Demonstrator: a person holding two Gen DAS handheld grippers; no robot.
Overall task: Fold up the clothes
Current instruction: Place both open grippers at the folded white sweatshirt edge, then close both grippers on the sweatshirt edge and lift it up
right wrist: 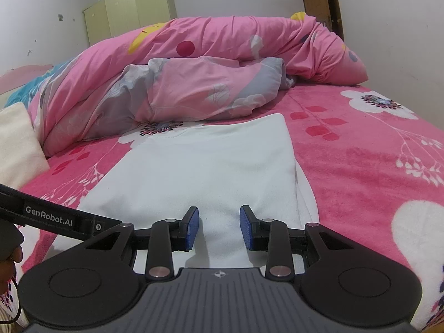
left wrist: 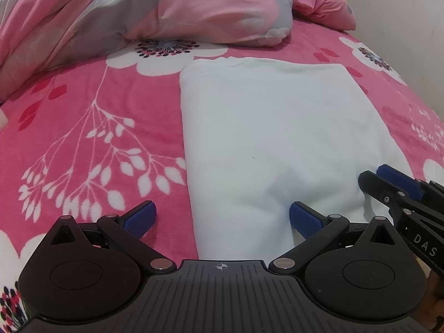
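Note:
A white garment (left wrist: 272,127) lies folded into a flat rectangle on the pink flowered blanket (left wrist: 91,127). My left gripper (left wrist: 222,217) is open wide at its near left corner. One blue pad (left wrist: 141,216) rests on the blanket and the other pad (left wrist: 304,220) on the cloth. In the right wrist view the same white garment (right wrist: 199,166) stretches ahead. My right gripper (right wrist: 219,227) hovers over its near edge, jaws partly apart, and the cloth between the pads looks flat and unpinched. The right gripper (left wrist: 388,183) also shows at the garment's near right corner.
A crumpled pink and grey duvet (right wrist: 199,83) is heaped just behind the garment. A white cushion (right wrist: 16,144) sits at the left, and a pale wardrobe (right wrist: 130,14) stands against the far wall. A bare wall (left wrist: 410,14) borders the bed on the right.

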